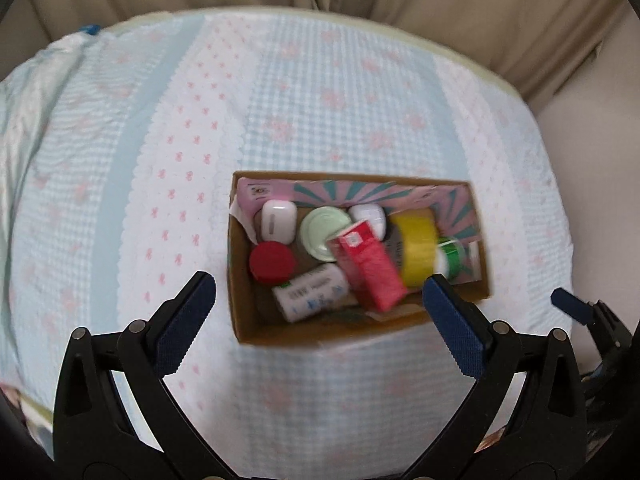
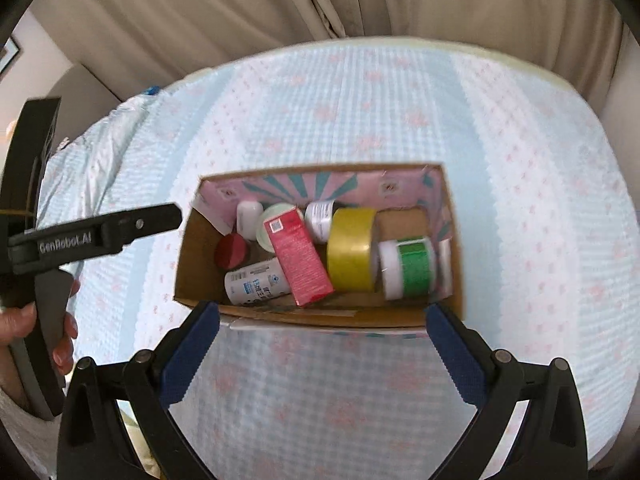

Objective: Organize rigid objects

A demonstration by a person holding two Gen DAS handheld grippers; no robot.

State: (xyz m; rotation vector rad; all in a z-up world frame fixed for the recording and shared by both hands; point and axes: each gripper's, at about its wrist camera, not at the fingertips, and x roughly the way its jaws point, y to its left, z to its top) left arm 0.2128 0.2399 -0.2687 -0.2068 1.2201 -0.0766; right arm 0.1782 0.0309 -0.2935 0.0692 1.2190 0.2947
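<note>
Cardboard box (image 2: 454,220) packed with small items on a checked bedspread (image 2: 400,120).
Left gripper (image 1: 320,296) and right gripper (image 2: 322,326) gape wide, empty; red carton (image 2: 300,256) leans beside yellow tape roll (image 2: 352,254).

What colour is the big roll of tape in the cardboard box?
Yellow. The roll of tape shows best in the right wrist view, inside the cardboard box.

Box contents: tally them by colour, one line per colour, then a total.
In the box, on what both views show; some pieces may be hidden:
Red: 2, carton and round lid
Yellow: 1, tape roll
Green: 2, pale green lid and green-label jar
White: 3, earbud case, small jar, lying bottle
Total: 8
</note>
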